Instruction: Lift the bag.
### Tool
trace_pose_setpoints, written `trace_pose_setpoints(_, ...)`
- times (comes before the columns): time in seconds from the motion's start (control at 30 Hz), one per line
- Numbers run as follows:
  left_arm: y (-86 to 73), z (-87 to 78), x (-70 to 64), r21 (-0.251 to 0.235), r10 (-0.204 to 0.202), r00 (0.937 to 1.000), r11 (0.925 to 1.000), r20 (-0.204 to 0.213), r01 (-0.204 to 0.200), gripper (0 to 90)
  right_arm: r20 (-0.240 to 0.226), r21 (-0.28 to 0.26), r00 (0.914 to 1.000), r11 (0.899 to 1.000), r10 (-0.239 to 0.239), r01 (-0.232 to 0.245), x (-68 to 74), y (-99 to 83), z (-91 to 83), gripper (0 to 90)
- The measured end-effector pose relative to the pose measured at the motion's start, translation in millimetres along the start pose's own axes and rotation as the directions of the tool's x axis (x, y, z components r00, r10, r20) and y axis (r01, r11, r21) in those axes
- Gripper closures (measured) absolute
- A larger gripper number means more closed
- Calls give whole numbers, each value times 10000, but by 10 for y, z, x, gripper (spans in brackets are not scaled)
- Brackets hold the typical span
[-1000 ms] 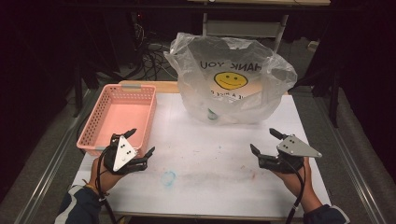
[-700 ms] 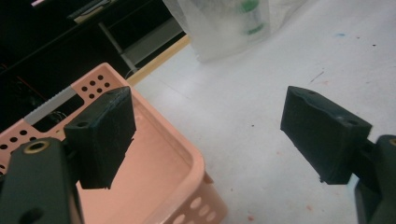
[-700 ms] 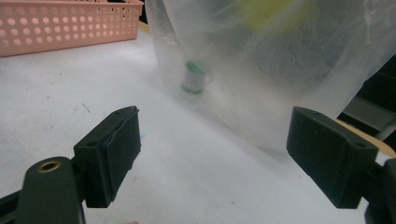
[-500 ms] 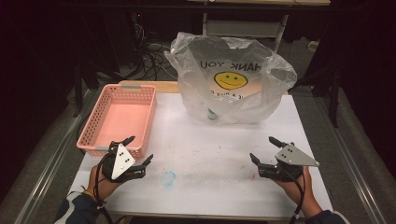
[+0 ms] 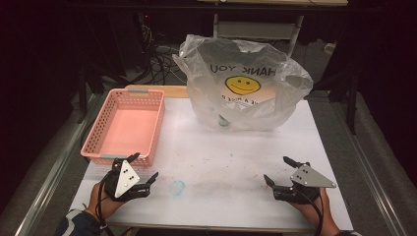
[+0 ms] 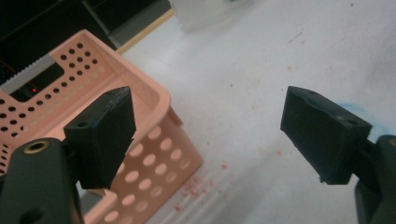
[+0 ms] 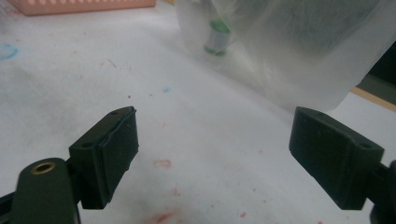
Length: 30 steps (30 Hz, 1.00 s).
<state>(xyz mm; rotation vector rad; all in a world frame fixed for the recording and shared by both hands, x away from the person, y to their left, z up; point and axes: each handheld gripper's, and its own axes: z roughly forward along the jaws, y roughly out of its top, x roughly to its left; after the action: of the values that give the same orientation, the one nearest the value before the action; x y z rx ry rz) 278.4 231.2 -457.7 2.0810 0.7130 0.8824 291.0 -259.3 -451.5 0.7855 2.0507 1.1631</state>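
- Both hand-held grippers, left and right, rest with jaws apart and empty, near the tabletop edge.
- The translucent smiley-face plastic bag stands untouched; the pink perforated plastic basket beside it holds nothing, so unpacking looks unstarted.

A pink basket stands empty just beside the left fingers; a clear bag slumps beyond the right fingers.

Inside the plastic bag a small green-capped item shows through the film — blurred, can't tell what it is. The bag's print reads mirrored, lower line too small. Behind the bag, a shelf — partly hidden.
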Motion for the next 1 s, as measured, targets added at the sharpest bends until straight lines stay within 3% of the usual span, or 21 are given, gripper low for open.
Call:
trace_pose_setpoints(0.27, -45, -18, -47, 377, 54, 9993, 9993, 379, -68, 147, -125, 201, 9999, 9998, -83, 86, 60, -57, -10, 163)
trace_pose_setpoints(1.0, -57, -13, -62, 492, 221, 9986, 9985, 481, -245, 147, -202, 151, 9995, 9996, -226, 229, 69, -31, -14, 168)
